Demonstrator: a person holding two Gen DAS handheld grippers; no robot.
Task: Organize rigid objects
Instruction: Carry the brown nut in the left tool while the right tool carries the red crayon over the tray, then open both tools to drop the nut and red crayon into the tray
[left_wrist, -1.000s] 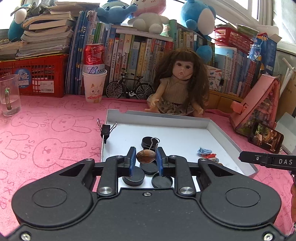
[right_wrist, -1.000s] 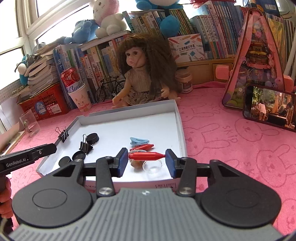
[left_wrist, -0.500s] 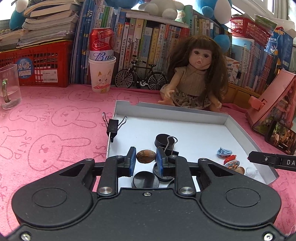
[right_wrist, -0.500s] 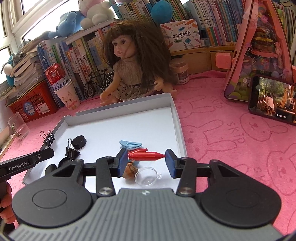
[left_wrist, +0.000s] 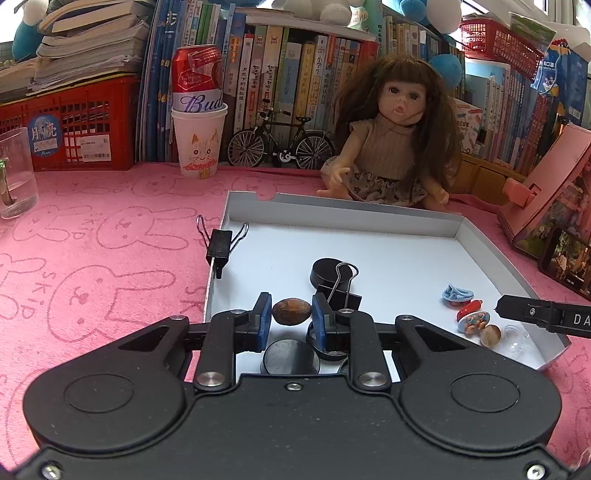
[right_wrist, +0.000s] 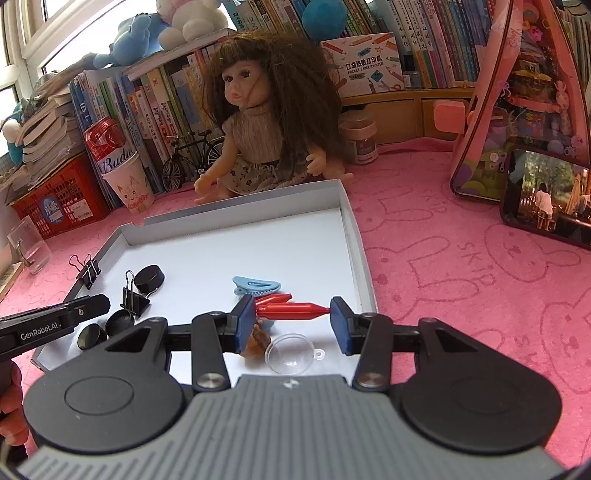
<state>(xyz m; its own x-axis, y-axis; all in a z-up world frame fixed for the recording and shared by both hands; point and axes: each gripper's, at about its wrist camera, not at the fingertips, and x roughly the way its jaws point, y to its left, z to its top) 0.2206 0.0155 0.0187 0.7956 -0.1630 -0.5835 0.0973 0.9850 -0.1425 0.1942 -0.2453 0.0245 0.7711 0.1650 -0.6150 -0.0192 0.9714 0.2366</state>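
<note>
The left tongs (left_wrist: 291, 317) are clamped narrow on a brown nut (left_wrist: 291, 311), pinched end to end between the blue pads above the near left part of the white tray (left_wrist: 343, 214). The right tongs (right_wrist: 292, 314) stand partly open yet grip a red clip (right_wrist: 291, 309) lengthwise, its tip against the right pad, over the tray's near right corner. Under the left tongs lie black round caps (left_wrist: 290, 356) and a black binder clip (left_wrist: 341, 291); another binder clip (left_wrist: 219, 245) is clamped on the tray's left wall. Under the right tongs sit a second nut (right_wrist: 256, 341), a clear dome (right_wrist: 291, 353), a second red clip (right_wrist: 275, 298) and a blue hair clip (right_wrist: 256, 285). The tray rests on the pink table (right_wrist: 461, 266), with a doll (right_wrist: 258, 122) seated behind it. The sorting looks to be by kind, so the held nut probably belongs beside its twin on the right, and the red clip by its match. To do it well, bring each piece low over a bare patch of tray before easing the pads apart, since the nut may roll and the clip, held only at its ends, may slip or spring off. Keep the two tongs from crossing.
</note>
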